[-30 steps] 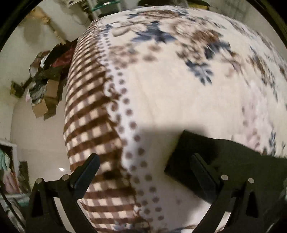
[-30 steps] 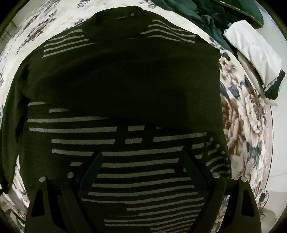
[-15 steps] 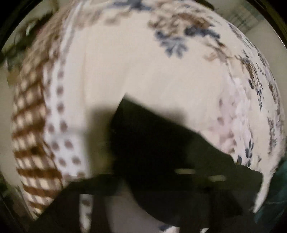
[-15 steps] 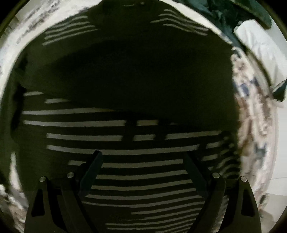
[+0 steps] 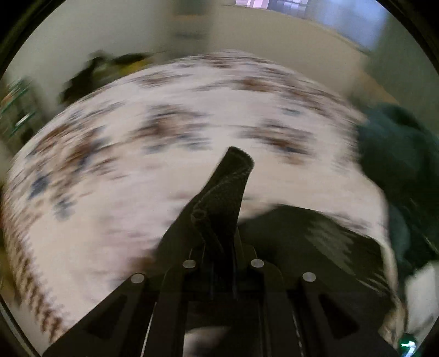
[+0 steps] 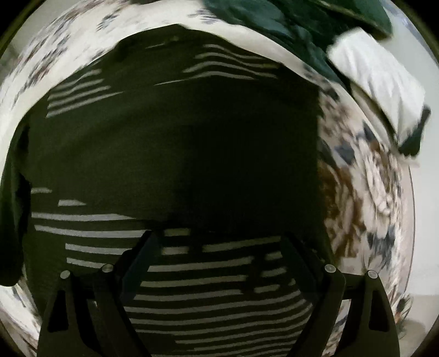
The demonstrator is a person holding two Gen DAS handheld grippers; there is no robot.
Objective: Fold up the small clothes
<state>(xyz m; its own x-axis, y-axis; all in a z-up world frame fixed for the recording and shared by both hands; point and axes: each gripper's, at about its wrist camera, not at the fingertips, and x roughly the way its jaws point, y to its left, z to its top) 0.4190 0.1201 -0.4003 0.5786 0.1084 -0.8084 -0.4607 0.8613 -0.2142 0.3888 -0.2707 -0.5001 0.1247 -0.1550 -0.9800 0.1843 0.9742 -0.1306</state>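
Covering the bed, a floral bedspread [image 5: 115,170] carries the black striped sweater [image 6: 175,153], spread flat at centre. Green bedding [image 6: 277,19] lies far right. Right gripper [image 6: 216,241] hovers with fingers spread over the near hem. Left gripper [image 5: 216,219] pinches the sweater's sleeve cuff [image 5: 233,175].

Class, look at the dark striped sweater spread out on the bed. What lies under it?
Under the sweater lies the flowered bedspread, showing around its edges. Whatever sits beneath the sweater's middle is covered and cannot be seen. The left gripper pinches a lifted piece of it.
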